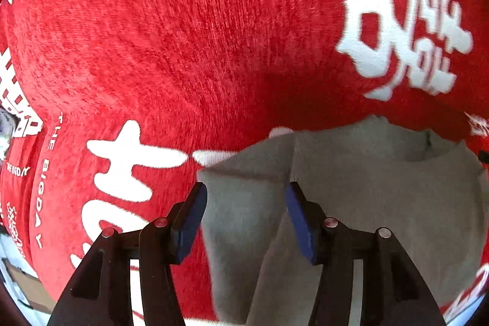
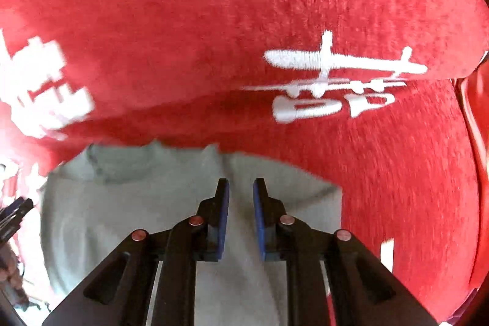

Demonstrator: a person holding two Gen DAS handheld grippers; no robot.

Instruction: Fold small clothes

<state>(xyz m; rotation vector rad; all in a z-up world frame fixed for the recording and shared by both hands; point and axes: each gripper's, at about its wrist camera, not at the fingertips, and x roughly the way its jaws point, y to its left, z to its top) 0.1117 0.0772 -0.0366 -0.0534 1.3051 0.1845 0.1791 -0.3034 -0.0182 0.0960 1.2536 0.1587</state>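
A small grey garment [image 1: 366, 188] lies flat on a red plush cloth [image 1: 183, 35] printed with white characters. Its collar [image 1: 428, 142] points toward the far side. My left gripper [image 1: 246, 187] hangs just above the garment's left part, over a fold line, with its blue pads wide apart and nothing pinched. In the right wrist view the same garment [image 2: 122, 219] fills the lower middle, collar [image 2: 101, 170] at its upper left. My right gripper [image 2: 241, 182] sits over the garment's right shoulder area, its jaws a narrow gap apart with only flat cloth showing between them.
The red cloth [image 2: 244, 20] spreads well beyond the garment on all sides, with a ridge running across it just past the collar. A dark object [image 2: 15, 213] shows at the left edge of the right wrist view. Pale clutter [image 1: 21, 286] lies beyond the cloth's lower left.
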